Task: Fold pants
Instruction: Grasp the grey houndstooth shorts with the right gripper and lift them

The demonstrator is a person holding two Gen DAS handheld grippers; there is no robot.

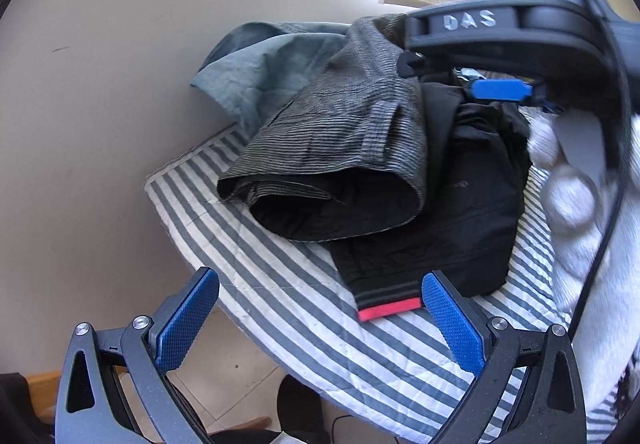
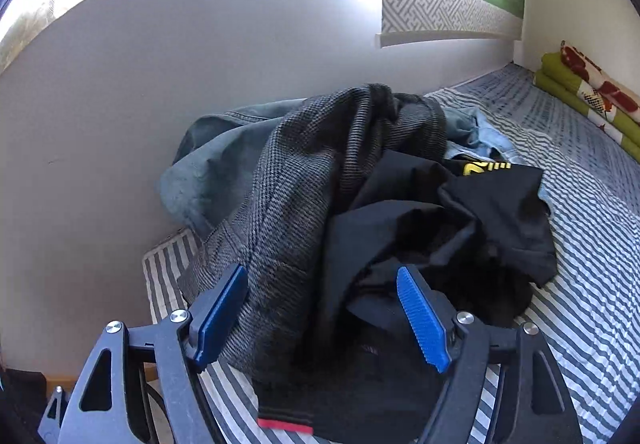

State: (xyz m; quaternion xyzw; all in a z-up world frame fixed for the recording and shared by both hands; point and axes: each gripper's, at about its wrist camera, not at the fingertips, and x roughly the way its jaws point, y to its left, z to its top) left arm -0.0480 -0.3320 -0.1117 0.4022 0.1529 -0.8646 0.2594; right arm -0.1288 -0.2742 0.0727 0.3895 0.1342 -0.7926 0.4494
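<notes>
Black, thin and limp, the track pants (image 1: 452,212) lie crumpled on the striped mattress (image 1: 304,308) at its near corner, half under grey corduroy trousers (image 1: 340,132) heaped at ten o'clock from them. They should drape and slide easily, so I would pinch the red-edged ribbed cuff (image 1: 388,304). The left gripper (image 1: 320,320) and right gripper (image 2: 324,318) both gape wide and hold nothing.

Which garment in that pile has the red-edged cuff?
The black pants, lying lowest and nearest the left gripper. The grey woven garment and blue-grey one behind show no red.
</notes>
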